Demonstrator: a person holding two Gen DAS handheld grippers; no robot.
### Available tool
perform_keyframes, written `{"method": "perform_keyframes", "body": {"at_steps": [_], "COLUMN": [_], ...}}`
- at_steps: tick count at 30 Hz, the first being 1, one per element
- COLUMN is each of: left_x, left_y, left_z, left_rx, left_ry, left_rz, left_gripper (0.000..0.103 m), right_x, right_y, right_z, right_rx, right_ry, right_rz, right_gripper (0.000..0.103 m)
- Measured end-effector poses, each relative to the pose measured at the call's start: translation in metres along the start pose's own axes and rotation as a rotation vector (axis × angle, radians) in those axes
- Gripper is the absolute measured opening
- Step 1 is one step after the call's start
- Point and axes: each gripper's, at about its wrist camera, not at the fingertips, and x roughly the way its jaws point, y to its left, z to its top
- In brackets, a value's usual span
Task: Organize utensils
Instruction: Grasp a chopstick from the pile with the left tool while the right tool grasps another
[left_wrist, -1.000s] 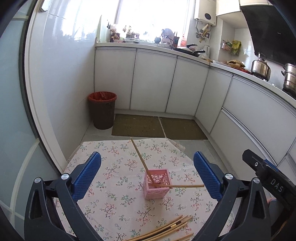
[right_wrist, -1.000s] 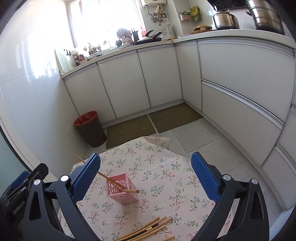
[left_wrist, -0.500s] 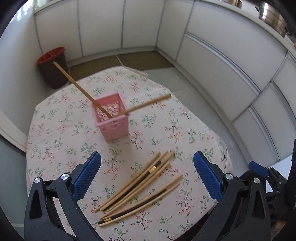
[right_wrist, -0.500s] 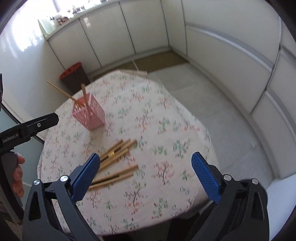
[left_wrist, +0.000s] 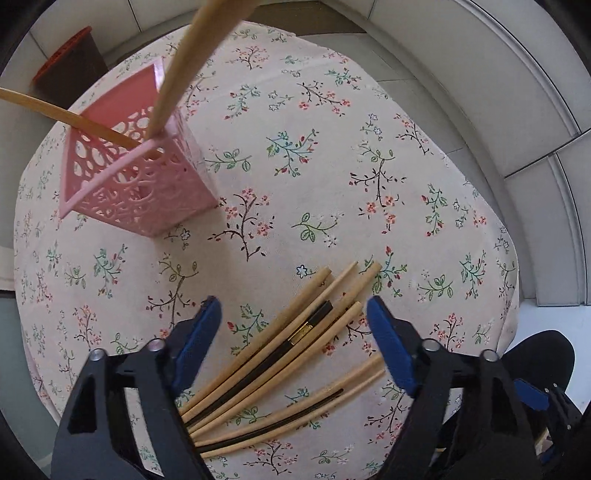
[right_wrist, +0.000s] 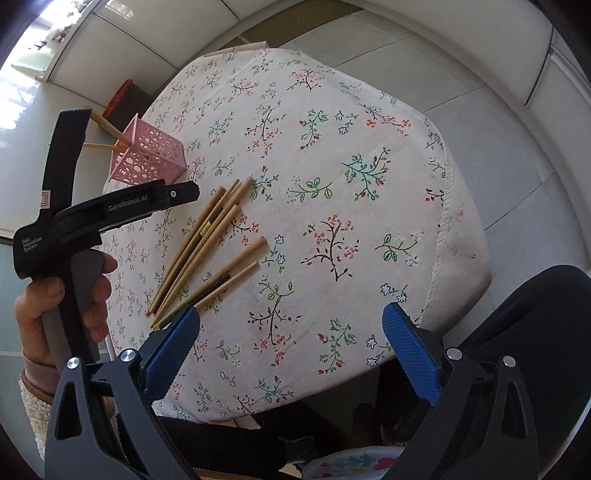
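Since 0.5 s ago we've dropped our left gripper (left_wrist: 293, 325) low over the loose chopsticks (left_wrist: 284, 343), jaws spread wide w/ nothing between them. Right gripper (right_wrist: 291, 332) hangs released above the tablecloth (right_wrist: 351, 206). Pink holder (left_wrist: 136, 177) stands upper left w/ two sticks inside, prob. leaning on its rim.

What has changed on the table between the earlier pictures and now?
Both grippers have come down from a far view toward the loose chopsticks; the left gripper, open, now straddles them. Nothing was taken or released. The pink holder keeps its two chopsticks; the right gripper stays open.
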Motion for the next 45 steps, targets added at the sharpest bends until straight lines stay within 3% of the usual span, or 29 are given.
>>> {"method": "perform_keyframes", "body": {"at_steps": [2, 6, 11, 19, 24, 25, 26, 28, 31, 33, 38, 42, 45], "left_x": [0.008, 0.015, 0.027, 0.042, 0.051, 0.051, 0.050, 0.048, 0.041, 0.027, -0.029, -0.072, -0.099], "left_y": [0.001, -0.001, -0.004, -0.005, -0.011, -0.010, -0.010, -0.008, -0.001, 0.009, 0.029, 0.040, 0.059], "left_z": [0.001, 0.004, 0.009, 0.013, 0.012, 0.011, 0.011, 0.007, -0.001, -0.007, -0.030, -0.057, -0.069], "left_rx": [0.002, 0.029, 0.047, 0.066, 0.123, 0.118, 0.111, 0.098, 0.096, 0.079, 0.039, 0.007, -0.021], "left_ry": [0.024, 0.006, 0.024, 0.036, 0.029, 0.021, 0.014, -0.006, -0.044, -0.069, -0.189, -0.296, -0.361], "left_rz": [0.007, 0.045, 0.054, 0.031, 0.079, 0.076, 0.080, 0.074, 0.121, 0.113, 0.105, 0.124, 0.131], "left_gripper": [0.052, 0.049, 0.028, 0.030, 0.029, 0.027, 0.018, 0.015, 0.011, 0.011, 0.009, 0.008, 0.007], "right_x": [0.005, 0.012, 0.016, 0.027, 0.038, 0.040, 0.042, 0.047, 0.057, 0.064, 0.086, 0.102, 0.111], "right_y": [-0.002, -0.006, -0.004, -0.008, -0.012, -0.012, -0.013, -0.010, 0.001, 0.008, 0.030, 0.048, 0.055], "right_z": [0.003, 0.006, 0.006, 0.011, 0.016, 0.018, 0.019, 0.024, 0.030, 0.032, 0.039, 0.046, 0.049], "right_rx": [0.009, 0.036, 0.040, 0.104, 0.191, 0.210, 0.226, 0.253, 0.239, 0.234, 0.222, 0.202, 0.213], "right_ry": [0.014, 0.040, 0.056, 0.090, 0.125, 0.129, 0.129, 0.123, 0.129, 0.138, 0.151, 0.160, 0.151], "right_rz": [-0.003, 0.009, 0.006, 0.027, 0.062, 0.068, 0.069, 0.067, 0.049, 0.036, 0.018, -0.005, -0.043], "right_gripper": [0.096, 0.096, 0.096, 0.096, 0.096, 0.096, 0.096, 0.096, 0.090, 0.081, 0.066, 0.049, 0.049]}}
